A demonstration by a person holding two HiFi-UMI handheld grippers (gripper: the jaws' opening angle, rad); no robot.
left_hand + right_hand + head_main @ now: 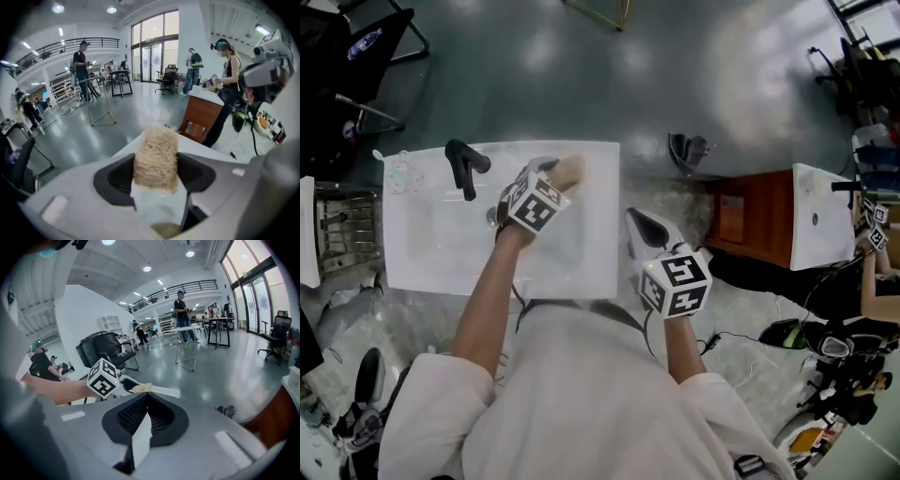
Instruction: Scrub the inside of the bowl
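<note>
The left hand-held gripper [155, 169] grasps the sponge [156, 152] over the sink [422, 272]'s far edge, seemingly poised for scrubbing; the right hand-held gripper [147, 403] is clenched empty.

Ceiling spots [111, 9] are reflecting off the glossy grey floor [117, 117], with daylight coming in through tall far windows [154, 47]. A railed mezzanine [70, 44] is running along the far left. An office chair [167, 77] is sitting by the windows, and a wooden cabinet [199, 117] is standing on the right.

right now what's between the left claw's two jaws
A tan scrubbing sponge, with the left claw shut on it. The left gripper view shows this; the head view shows it above the white sink.
</note>
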